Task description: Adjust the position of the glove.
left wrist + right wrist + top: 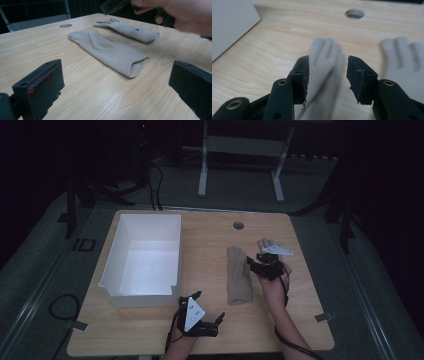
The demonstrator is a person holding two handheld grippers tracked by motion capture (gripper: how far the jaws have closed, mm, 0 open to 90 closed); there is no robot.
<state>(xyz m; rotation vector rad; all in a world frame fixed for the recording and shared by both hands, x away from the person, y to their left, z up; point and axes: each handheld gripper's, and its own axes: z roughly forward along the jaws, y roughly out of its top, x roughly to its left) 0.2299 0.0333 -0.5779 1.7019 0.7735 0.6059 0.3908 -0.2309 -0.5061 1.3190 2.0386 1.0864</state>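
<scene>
High view has the wooden table (210, 330) with a white box (142, 257) on the left half and two beige gloves on the right half. The nearer glove (238, 275) lies flat, its fingers pointing to the far edge, the cuff toward the person. The second glove (266, 243) sits just right of it and a bit farther back, partly under the right gripper (260, 262).

The right forearm comes in from the near edge and angles up to that spot, wrist fairly straight, gripper aimed at the far side and tilted down over the gloves. From its own camera the jaws are parted, with the nearer glove's fingers showing in the gap. It's blurry, but I'd say the pads aren't pressing on the fabric, so it looks let go.

The left gripper (207, 310) rests low by the near edge, just right of the box's near corner, the hand tucked under it. Its jaws stand wide apart with nothing between them, pointed across the table at both gloves.
</scene>
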